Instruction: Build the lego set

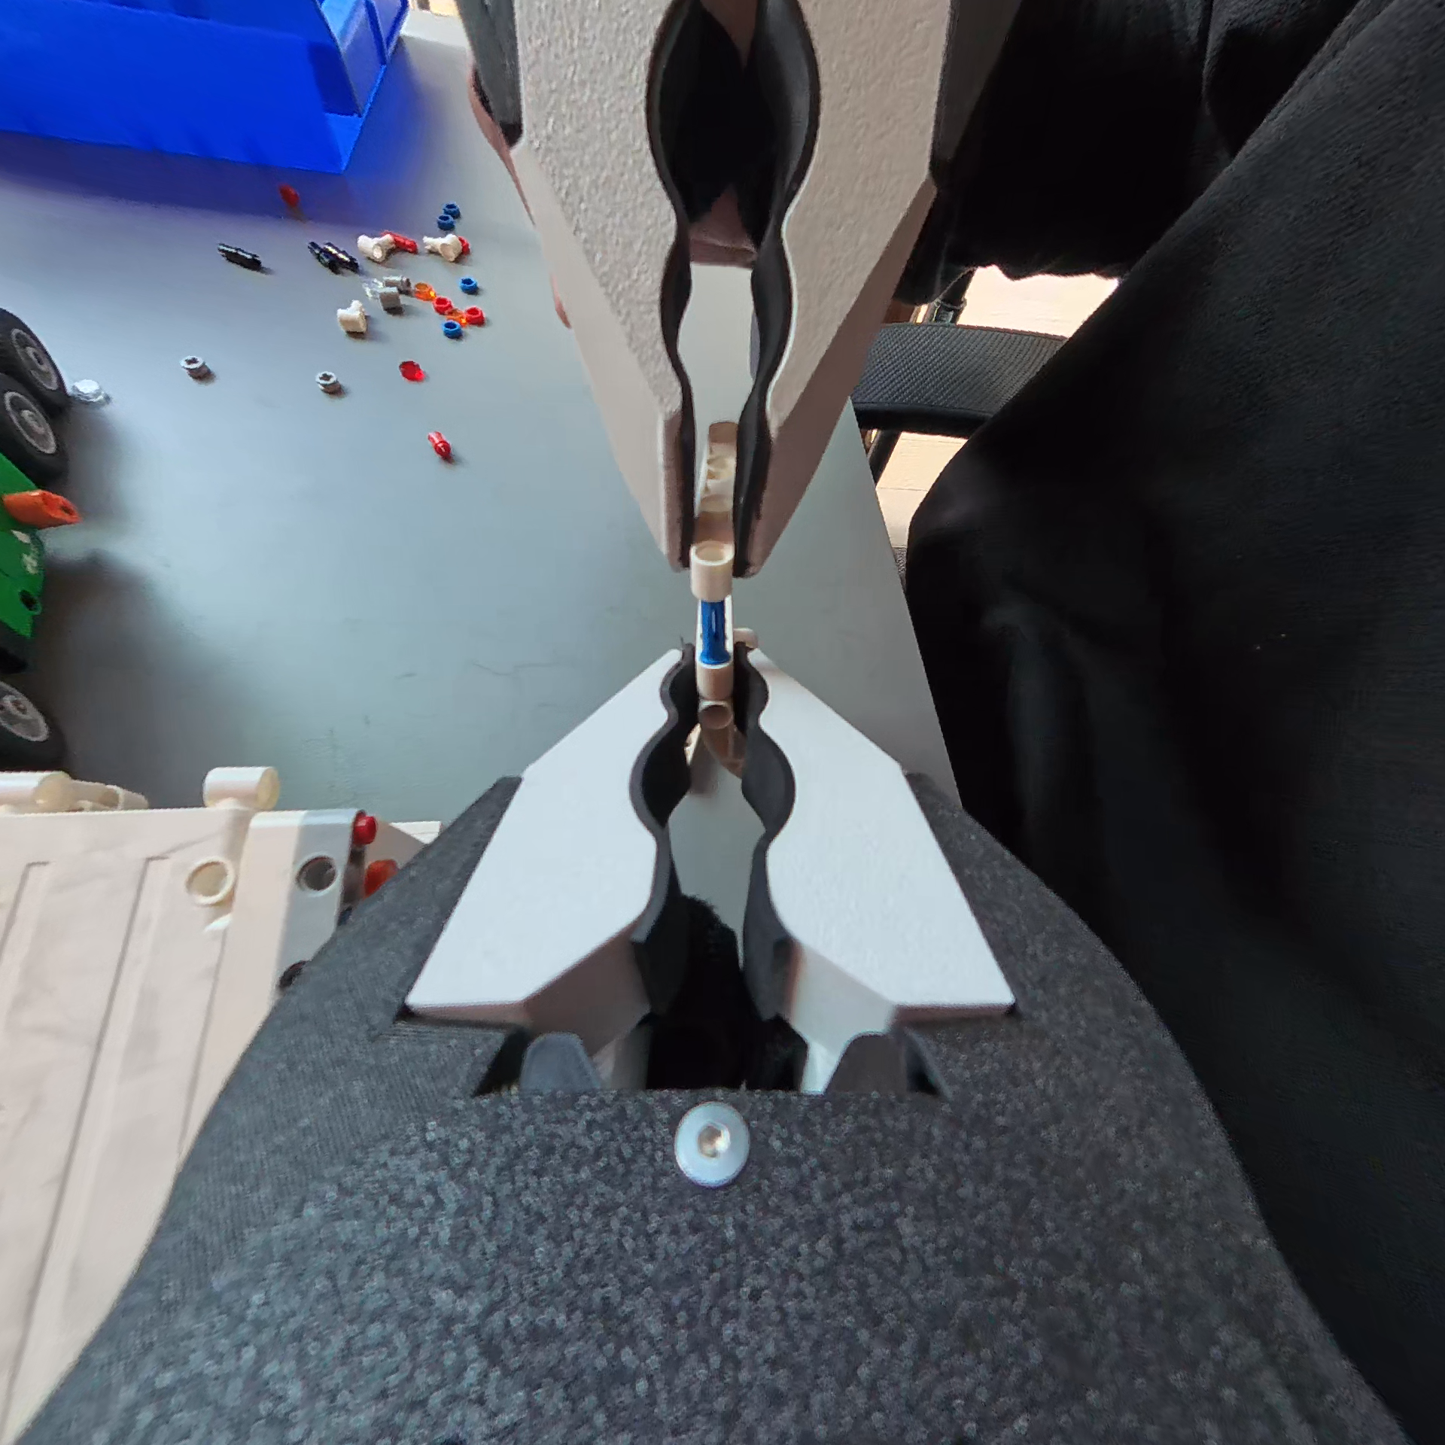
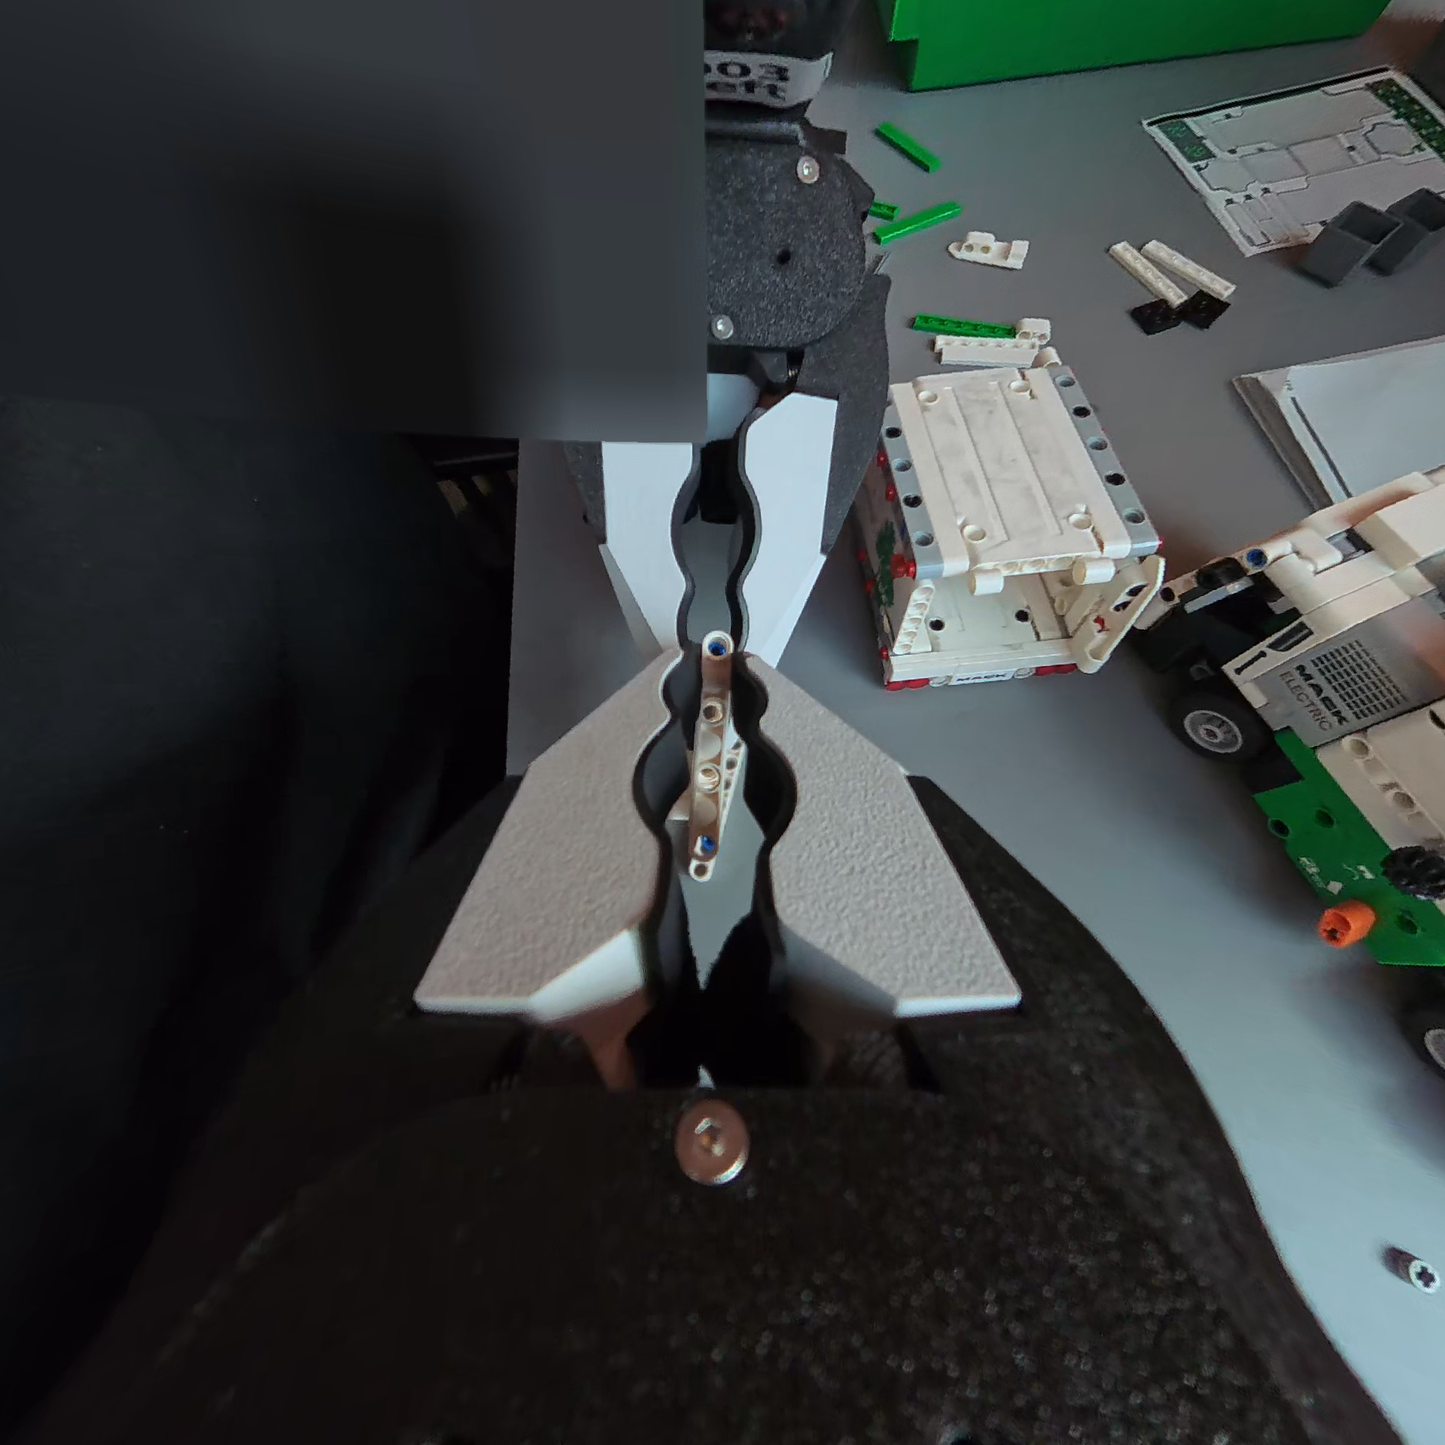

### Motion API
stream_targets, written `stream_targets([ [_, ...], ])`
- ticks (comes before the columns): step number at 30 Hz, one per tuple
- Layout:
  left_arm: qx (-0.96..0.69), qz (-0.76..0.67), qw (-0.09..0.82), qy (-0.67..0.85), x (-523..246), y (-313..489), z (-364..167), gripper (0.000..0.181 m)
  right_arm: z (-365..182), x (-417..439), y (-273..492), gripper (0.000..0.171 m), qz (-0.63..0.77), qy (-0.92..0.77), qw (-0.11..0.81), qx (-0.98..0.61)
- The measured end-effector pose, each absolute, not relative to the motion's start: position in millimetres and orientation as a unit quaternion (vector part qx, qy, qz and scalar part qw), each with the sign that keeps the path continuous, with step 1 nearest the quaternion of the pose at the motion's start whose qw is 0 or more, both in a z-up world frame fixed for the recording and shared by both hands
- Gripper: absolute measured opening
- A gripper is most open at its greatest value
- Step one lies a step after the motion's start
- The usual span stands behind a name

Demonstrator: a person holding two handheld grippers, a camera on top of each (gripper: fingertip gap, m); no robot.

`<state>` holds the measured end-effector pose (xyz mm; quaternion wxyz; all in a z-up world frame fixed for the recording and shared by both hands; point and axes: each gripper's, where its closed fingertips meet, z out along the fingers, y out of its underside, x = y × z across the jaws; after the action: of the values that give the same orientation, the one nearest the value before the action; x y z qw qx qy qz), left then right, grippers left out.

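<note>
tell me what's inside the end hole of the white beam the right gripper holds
A blue pin sits in the white beam's end hole; its far end is hidden between the left gripper's fingers.

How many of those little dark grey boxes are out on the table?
2. One dark grey box sits by the printed sheet's lower corner, far right. The second dark grey box is beside it, cut off by the picture's edge. More may lie outside the view.

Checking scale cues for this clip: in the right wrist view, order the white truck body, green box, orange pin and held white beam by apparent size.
1. white truck body
2. green box, though cropped by the frame edge, so unsure
3. held white beam, enlarged by nearness
4. orange pin
</note>
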<state>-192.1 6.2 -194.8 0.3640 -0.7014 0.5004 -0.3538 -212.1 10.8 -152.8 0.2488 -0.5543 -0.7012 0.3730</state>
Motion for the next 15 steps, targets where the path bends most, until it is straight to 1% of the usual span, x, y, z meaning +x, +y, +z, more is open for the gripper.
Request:
stream_targets([
  [6,-0.699,-0.363,0.363,0.498,-191.0,4.9,-192.7,0.004,-150.9,-213.7,8.7,0.006,0.402,-0.689,0.240,-0.553],
  [10,-0.692,-0.362,0.353,0.515,-187.5,-2.4,-196.7,0.004,-155.5,-211.2,3.3,0.006,0.394,-0.703,0.218,-0.551],
  [12,-0.695,-0.365,0.349,0.512,-187.3,-1.8,-197.0,0.004,-156.2,-210.9,5.4,0.006,0.378,-0.711,0.227,-0.547],
  [15,-0.692,-0.355,0.346,0.524,-187.2,-4.0,-199.0,0.004,-157.8,-209.1,2.1,0.006,0.367,-0.723,0.217,-0.544],
])
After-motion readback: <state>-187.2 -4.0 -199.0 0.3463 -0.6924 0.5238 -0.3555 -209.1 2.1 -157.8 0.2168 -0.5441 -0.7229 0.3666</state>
